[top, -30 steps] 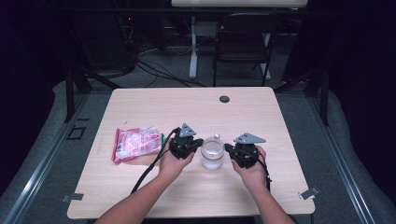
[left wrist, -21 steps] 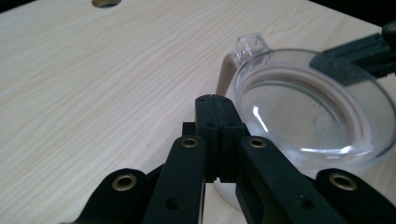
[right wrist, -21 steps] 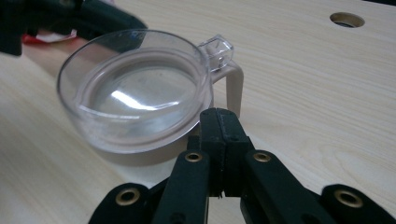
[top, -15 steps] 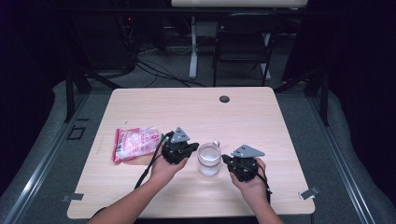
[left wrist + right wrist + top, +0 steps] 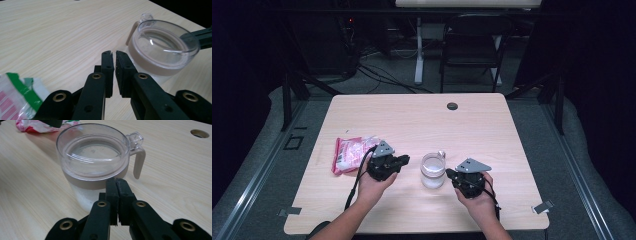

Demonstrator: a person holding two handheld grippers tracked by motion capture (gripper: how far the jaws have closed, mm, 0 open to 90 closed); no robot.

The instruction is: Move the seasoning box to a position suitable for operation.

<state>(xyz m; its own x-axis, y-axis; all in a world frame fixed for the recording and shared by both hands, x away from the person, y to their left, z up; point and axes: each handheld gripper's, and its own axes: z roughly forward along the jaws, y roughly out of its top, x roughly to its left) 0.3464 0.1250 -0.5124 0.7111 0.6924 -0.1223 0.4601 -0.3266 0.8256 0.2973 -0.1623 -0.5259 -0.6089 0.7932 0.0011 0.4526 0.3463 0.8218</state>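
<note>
Table [image 5: 512, 145]: I see a pale wood top carrying everything; the jar stands on its near half, a little right of the middle
Chair [image 5: 472, 47]: I make out a dark folding chair on the floor well beyond the jar, past the far edge of the table
Packet [image 5: 348, 154]: a red, white and green plastic packet lies flat to the left of the jar, with my left hand between the two; nothing lies between the jar and either gripper
Jar [image 5: 433, 170]: clear container with a beige band, a side handle and a clear lid, white powder in the bottom; upright, between my two grippers, its handle turned to the far side
Left gripper [image 5: 404, 160]: just left of the jar, tips pointing at it but apart from it; in the left gripper view [image 5: 114, 53] I see the jaws with only a thin slit between them and nothing in it, and they have just been opening a little
Right gripper [image 5: 449, 173]: just right of the jar, tips close against its wall; in the right gripper view [image 5: 116, 181] the jaws are pressed together, empty, aimed at the beige band; I cannot tell if they touch it
Cable hole [image 5: 452, 106]: small dark round grommet in the table, well beyond the jar
Hands: both forearms come in from the near edge, each hand wrapped round its gripper body, held low and level over the table
</note>
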